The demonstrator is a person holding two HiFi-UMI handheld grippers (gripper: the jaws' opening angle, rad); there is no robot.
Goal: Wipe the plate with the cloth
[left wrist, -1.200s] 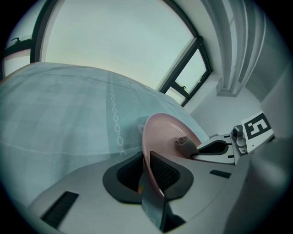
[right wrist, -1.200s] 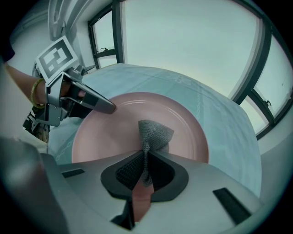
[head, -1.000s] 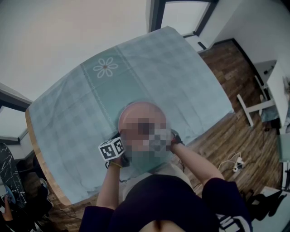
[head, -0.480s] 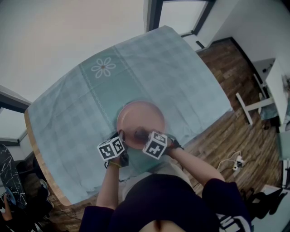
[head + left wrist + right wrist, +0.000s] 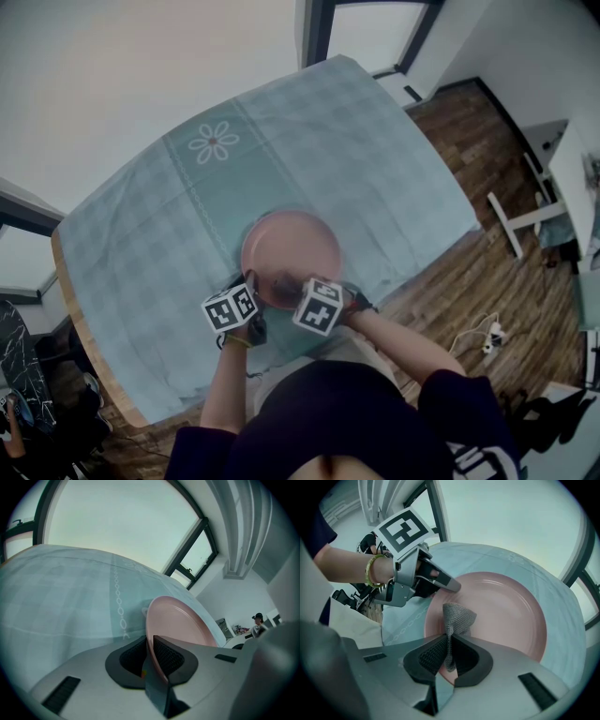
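A round pink plate [image 5: 292, 242] sits on the desk [image 5: 77, 317], near the person's edge. The desk is covered by a pale teal checked tablecloth [image 5: 384, 159] with a white flower motif [image 5: 213, 142] stitched into a plainer central band. The plate looks smooth and matte, with a shallow well and a softly raised rim.

The left gripper [image 5: 151, 654] is closed on that rim at the plate's near-left side, its dark ribbed pads [image 5: 168, 656] pinching the thin edge from both faces.

The right gripper [image 5: 449, 654] is clamped on a grey cloth [image 5: 457, 616] of coarse, knitted weave. The cloth is squeezed flat between the jaws, and its free end stands out in a crumpled fold over the near part of the plate's well, just beside the left gripper's tips.
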